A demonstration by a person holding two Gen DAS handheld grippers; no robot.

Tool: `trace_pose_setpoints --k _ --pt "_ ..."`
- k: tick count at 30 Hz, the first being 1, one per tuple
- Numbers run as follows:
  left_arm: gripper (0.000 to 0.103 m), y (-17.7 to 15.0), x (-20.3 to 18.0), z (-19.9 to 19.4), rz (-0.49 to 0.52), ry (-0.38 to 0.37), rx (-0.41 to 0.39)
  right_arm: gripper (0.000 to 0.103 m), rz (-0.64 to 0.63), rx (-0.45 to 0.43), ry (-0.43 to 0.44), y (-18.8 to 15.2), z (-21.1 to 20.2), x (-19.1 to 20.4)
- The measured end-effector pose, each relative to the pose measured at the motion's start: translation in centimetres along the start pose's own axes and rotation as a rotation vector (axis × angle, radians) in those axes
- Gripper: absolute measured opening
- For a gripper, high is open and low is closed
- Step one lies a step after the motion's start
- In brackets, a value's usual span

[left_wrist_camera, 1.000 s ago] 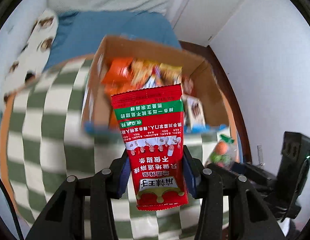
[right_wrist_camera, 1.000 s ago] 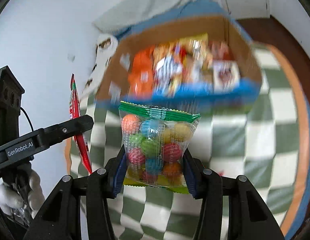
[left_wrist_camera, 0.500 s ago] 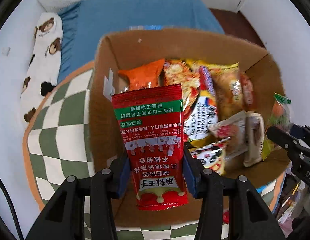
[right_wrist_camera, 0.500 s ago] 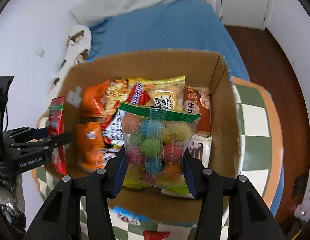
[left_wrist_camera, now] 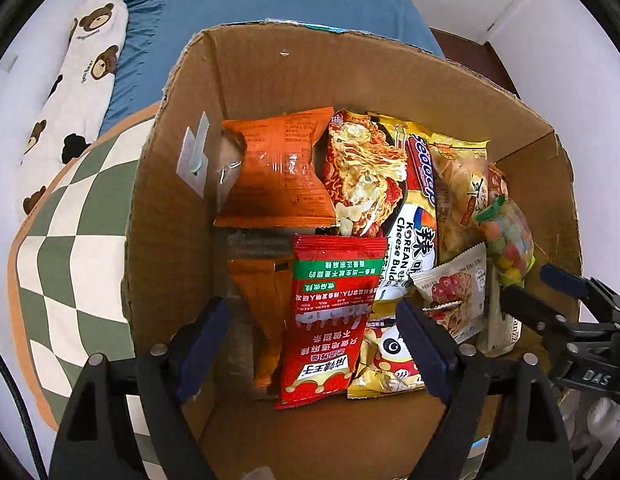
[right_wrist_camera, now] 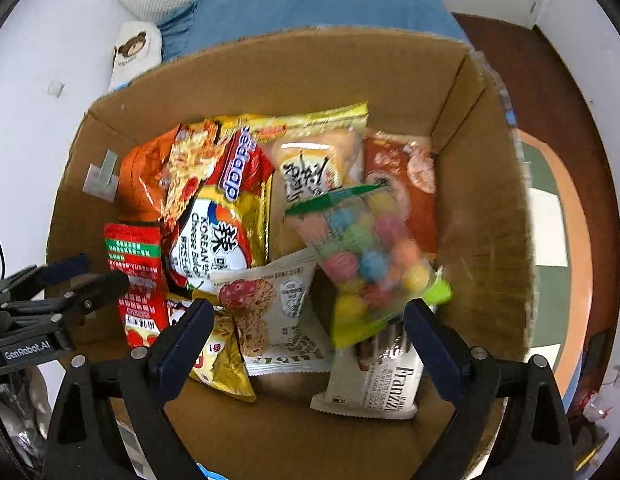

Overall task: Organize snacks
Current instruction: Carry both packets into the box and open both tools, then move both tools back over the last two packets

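Note:
I look down into an open cardboard box [left_wrist_camera: 237,80] holding several snack packets. My left gripper [left_wrist_camera: 312,340] hangs over its near left part with the jaws opening. A red packet [left_wrist_camera: 330,320] stands loose between the blue pads, which are clear of its sides. My right gripper [right_wrist_camera: 307,338] is over the near right part of the box [right_wrist_camera: 310,72], its jaws also opening. A clear bag of coloured candy balls [right_wrist_camera: 370,256] with a green top lies tilted and blurred among the packets, beyond the pads and free of them.
An orange bag [left_wrist_camera: 277,168], a noodle pack [left_wrist_camera: 374,184] and a white Franzzi biscuit pack [right_wrist_camera: 378,384] fill the box. It stands on a green and white checked cloth [left_wrist_camera: 69,240]. A blue bed cover [left_wrist_camera: 269,0], a bear-print pillow [left_wrist_camera: 81,80] and wooden floor [right_wrist_camera: 530,60] lie beyond.
Both grippers came forward and down over the box. Each then opened: the left let go of the red packet, the right let go of the candy bag, which tipped into the box.

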State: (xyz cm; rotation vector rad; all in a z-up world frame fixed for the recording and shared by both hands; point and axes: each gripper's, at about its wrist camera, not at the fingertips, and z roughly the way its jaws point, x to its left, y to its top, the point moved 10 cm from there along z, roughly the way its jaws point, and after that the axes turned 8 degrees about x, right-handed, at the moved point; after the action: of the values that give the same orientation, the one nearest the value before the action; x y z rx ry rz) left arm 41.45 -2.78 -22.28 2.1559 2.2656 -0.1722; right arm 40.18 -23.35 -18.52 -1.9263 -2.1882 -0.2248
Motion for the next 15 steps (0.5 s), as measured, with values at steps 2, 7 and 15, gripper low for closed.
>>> trace_pose_setpoints --k 2,7,15 --pt "0.085 -0.2 -0.2 -0.2 -0.005 -0.004 -0.011 0.098 0.012 -0.021 0.008 -0.2 -0.7 -0.2" --pt "0.085 -0.9 -0.8 -1.8 -0.015 -0.002 -0.092 0.098 0.01 -0.09 -0.044 -1.2 -3.1 -0.8" --pt "0.085 -3.6 -1.7 -5.5 -0.006 0.036 -0.264 0.098 0.003 -0.196 -0.107 -4.0 -6.4 -1.0"
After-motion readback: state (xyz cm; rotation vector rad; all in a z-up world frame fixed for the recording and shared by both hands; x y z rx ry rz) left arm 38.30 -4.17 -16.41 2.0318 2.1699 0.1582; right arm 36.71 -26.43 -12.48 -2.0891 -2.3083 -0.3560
